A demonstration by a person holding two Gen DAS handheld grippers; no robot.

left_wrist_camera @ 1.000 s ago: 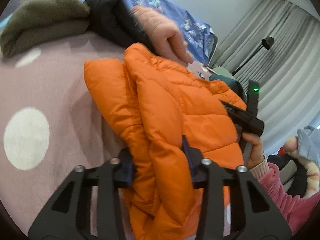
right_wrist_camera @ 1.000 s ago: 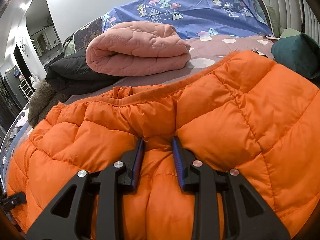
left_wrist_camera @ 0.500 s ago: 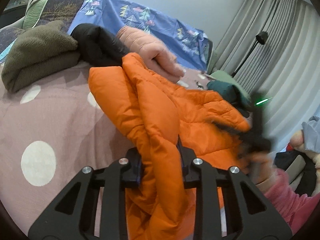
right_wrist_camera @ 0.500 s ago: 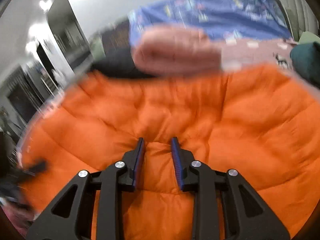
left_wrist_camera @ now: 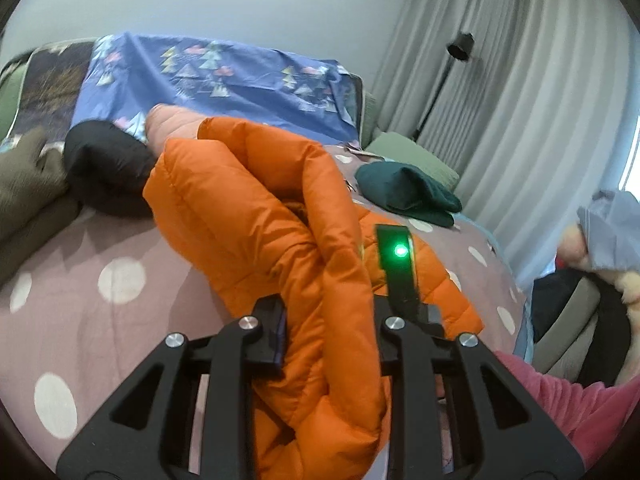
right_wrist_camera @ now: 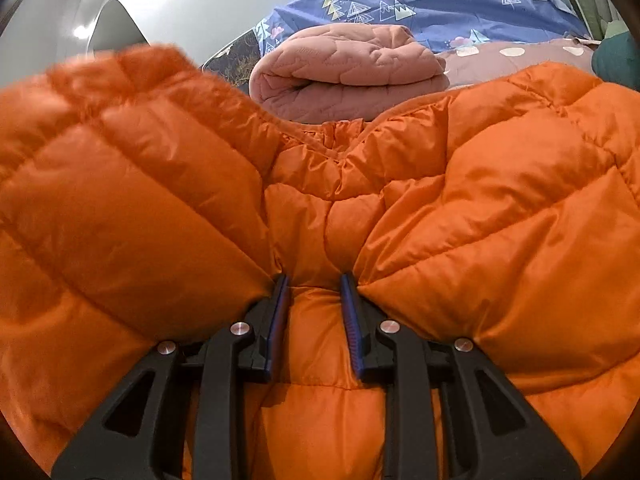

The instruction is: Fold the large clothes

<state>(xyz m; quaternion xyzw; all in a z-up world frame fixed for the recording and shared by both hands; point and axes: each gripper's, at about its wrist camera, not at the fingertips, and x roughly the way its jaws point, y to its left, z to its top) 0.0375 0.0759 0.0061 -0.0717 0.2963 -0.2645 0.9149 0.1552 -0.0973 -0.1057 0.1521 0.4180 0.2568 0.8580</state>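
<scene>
orange quilted nylon fills both views: the puffer jacket [left_wrist_camera: 256,216] lies on the polka-dot bedspread [left_wrist_camera: 120,280], and a thick fold of it is pinched between the fingers of the left gripper [left_wrist_camera: 330,332], which hold narrow on the fabric. a second ago that fold lay lower and flatter against the bed; now it stands raised in a rolled hump, and the view has tipped up to take in more wall and the grey curtains [left_wrist_camera: 520,120] at the far right. the right gripper [right_wrist_camera: 314,300] has kept its narrow clamp on a tuck of the jacket near the hem, but the left part of the jacket has swung up and over, now blurred and hiding the black garment seen there earlier. only the left wrist view shows the other tool's green light [left_wrist_camera: 399,251] just right of the held fold, the dark green folded garment [left_wrist_camera: 408,196] farther right, the black garment [left_wrist_camera: 104,168] and the olive fleece [left_wrist_camera: 28,192] at the far left. only the right wrist view shows the folded pink quilted garment [right_wrist_camera: 348,72] whole, lying beyond the jacket before the blue tree-print sheet [right_wrist_camera: 460,4].
</scene>
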